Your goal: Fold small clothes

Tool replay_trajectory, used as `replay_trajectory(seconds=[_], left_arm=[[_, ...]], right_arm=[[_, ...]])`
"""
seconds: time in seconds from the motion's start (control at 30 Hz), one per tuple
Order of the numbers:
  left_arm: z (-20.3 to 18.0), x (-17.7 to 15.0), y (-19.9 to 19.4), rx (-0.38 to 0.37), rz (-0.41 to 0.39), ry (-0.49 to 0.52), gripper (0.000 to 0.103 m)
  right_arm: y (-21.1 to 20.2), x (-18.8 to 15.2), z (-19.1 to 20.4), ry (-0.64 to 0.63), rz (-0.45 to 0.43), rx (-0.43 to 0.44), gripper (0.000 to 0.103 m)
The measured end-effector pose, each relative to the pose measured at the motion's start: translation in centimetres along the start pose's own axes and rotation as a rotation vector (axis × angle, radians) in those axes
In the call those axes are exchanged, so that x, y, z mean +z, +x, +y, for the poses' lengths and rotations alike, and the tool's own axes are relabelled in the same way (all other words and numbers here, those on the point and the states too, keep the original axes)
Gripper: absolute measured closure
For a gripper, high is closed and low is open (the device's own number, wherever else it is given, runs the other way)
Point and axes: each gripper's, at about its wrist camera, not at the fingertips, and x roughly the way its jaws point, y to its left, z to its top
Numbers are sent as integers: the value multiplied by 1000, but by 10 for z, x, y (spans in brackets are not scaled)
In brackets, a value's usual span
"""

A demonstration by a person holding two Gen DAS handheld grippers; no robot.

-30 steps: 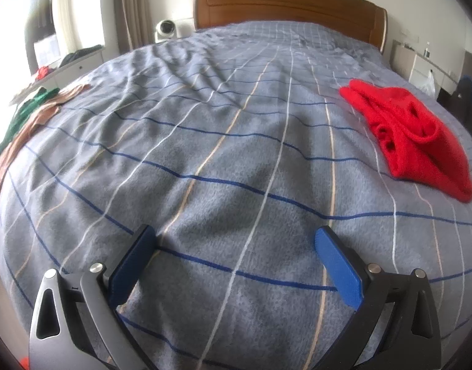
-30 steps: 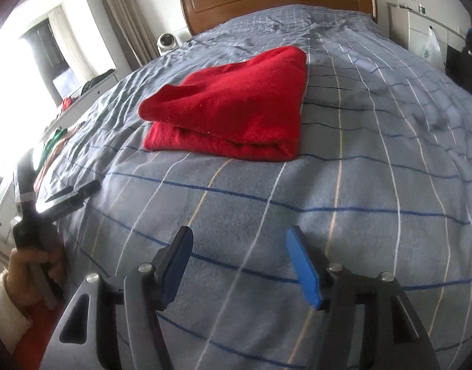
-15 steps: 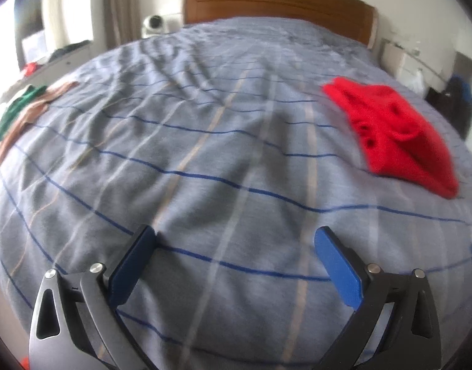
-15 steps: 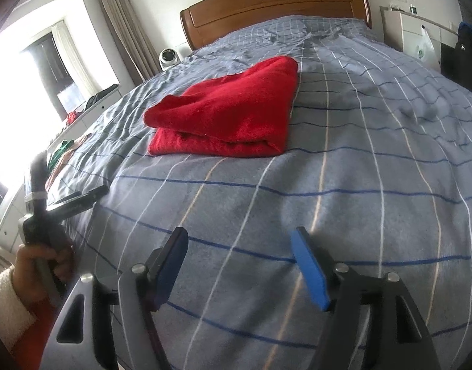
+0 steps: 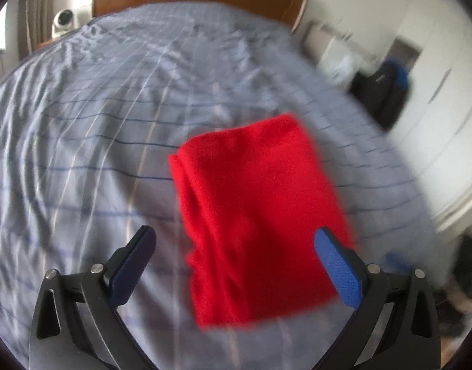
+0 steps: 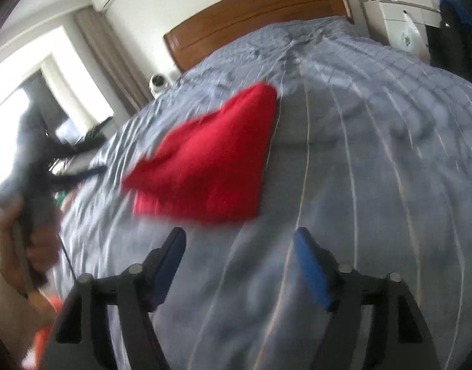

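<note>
A folded red garment (image 5: 254, 212) lies flat on the grey checked bedspread (image 5: 91, 141). In the left wrist view my left gripper (image 5: 236, 240) is open and empty, above the near part of the garment, with the garment showing between its fingers. In the right wrist view the same red garment (image 6: 211, 166) lies ahead and slightly left of my right gripper (image 6: 240, 240), which is open and empty above bare bedspread (image 6: 374, 154). My left gripper (image 6: 32, 166) shows blurred at the left edge there, held in a hand. Both views are motion-blurred.
A wooden headboard (image 6: 254, 15) stands at the far end of the bed. A small white camera (image 5: 63, 21) sits beside it on the left. A white cabinet (image 6: 393, 21) and a dark bag (image 5: 381, 92) stand to the right of the bed. Curtains (image 6: 112, 61) and a window are at left.
My left gripper has swung right and risen, so the red garment now sits between its fingers instead of far right. My right gripper has tilted and shifted slightly. Both stay open.
</note>
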Motion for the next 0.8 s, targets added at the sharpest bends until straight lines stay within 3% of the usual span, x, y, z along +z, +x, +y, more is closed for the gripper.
replay_trajectory(seconds=[0.07,0.13,0.27,0.33,0.37,0.4,0.43,0.47,0.53,0.6,0.8], left_arm=[[8,0,23,100,31,5,1],[20,-5,35,138,64,-13,1],[34,-11,47,87,112,-77,1],[33,-11,47,26,105,-85,3],[33,-11,49,-27,108,-87,22],[31,-12,51,-58,111,-86,40],[30,-13,51,-104,114,-84,71],[28,-15,49,-119,105,-79,77],[23,-15,39,-101,73,-56,82],[23,-12,19,-106,24,-55,83],[18,23,-57,-105,-169,3,82]], right_arm=[[25,34,-9,37,18,31,24],[58,61,-19,81,72,52,24],[122,83,-31,158,213,104,23],[141,87,-28,178,224,137,23],[147,88,-22,162,223,139,24],[152,89,-9,115,230,120,35],[154,88,2,55,238,77,44],[153,87,17,-34,230,4,60],[146,80,52,-243,180,-122,67],[136,73,80,-381,109,-189,70],[78,96,117,-433,-132,-149,71]])
